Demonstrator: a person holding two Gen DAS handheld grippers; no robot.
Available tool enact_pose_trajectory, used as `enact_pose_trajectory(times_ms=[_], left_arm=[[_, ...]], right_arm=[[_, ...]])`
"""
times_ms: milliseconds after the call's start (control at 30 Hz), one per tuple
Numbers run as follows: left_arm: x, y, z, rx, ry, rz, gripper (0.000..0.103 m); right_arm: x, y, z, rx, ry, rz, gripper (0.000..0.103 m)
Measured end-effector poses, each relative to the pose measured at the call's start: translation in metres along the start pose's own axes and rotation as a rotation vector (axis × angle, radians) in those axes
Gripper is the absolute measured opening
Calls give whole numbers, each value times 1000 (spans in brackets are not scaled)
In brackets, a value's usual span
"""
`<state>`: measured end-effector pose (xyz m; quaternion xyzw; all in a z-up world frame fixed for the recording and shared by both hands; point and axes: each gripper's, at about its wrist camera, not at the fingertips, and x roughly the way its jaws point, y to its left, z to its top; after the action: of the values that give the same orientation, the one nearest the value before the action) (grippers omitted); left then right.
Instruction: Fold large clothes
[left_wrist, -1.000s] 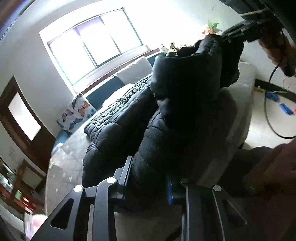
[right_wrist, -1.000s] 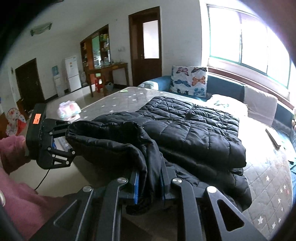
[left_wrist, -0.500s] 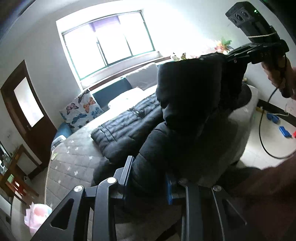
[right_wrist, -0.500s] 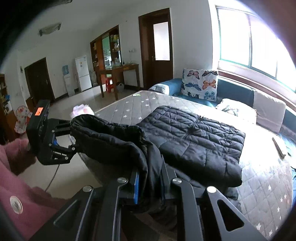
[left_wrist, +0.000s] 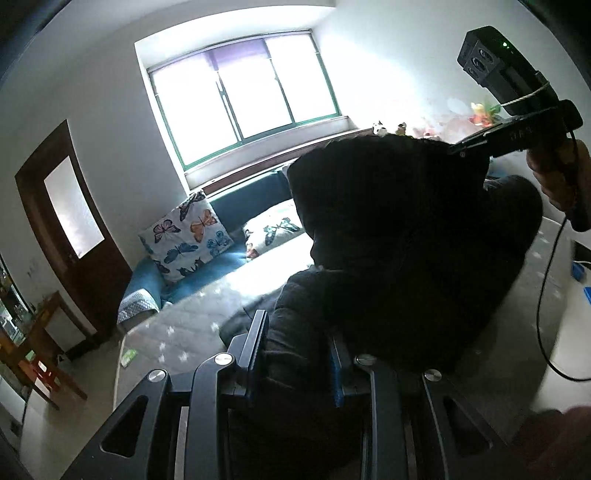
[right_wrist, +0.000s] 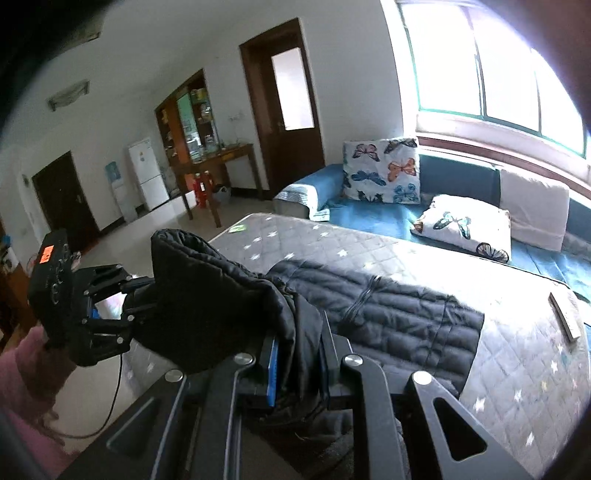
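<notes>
Both the left gripper (left_wrist: 295, 354) and right gripper (right_wrist: 297, 363) have jaws clenched on the black puffer jacket (right_wrist: 388, 317), whose lifted near edge hides the mattress (right_wrist: 517, 369) beneath, its far part lying flat.

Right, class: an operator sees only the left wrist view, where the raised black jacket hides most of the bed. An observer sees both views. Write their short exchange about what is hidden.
Operator: Is the whole jacket lifted off the bed?
Observer: No. Most of the jacket lies flat on the bed; only its near edge is raised.
Operator: Is anything lying on the bed behind the jacket?
Observer: Yes, a slim pale bar lies near the bed's right edge, apart from the jacket.
</notes>
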<state>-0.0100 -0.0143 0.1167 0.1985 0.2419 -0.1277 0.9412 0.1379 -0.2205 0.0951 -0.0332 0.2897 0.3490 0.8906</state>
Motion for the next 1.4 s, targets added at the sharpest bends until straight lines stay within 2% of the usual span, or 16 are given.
enact_pose_trajectory(times_ms=[167,433,667,967,1067,1100,1167,1267,1400], left_arm=[[64,35,41,-32,39,4,29],[173,78,75,-114,168,-28,29],[251,91,68,-179,285,-50,29],[315,102,31,-234,376,-67,29],[340,116,23,-234,392,-67,30],[344,118,22,-233,392,-67,30],[354,123,19,-233,396,-61,31],[357,125,17,-238,403,-54,33],[363,129,16,-243,406,-43,36]], right_arm=[[45,-39,34,52,32,-18,18],[125,-101,68,164,87,-76,18],[189,-144,63,262,164,-102,18],[247,-183,39,378,277,-109,19],[249,-195,33,459,301,-83,21],[243,-198,34,486,284,-69,24],[229,-201,41,522,243,-47,25],[199,-204,55,514,184,-126,25],[154,-196,59,477,206,-136,25]])
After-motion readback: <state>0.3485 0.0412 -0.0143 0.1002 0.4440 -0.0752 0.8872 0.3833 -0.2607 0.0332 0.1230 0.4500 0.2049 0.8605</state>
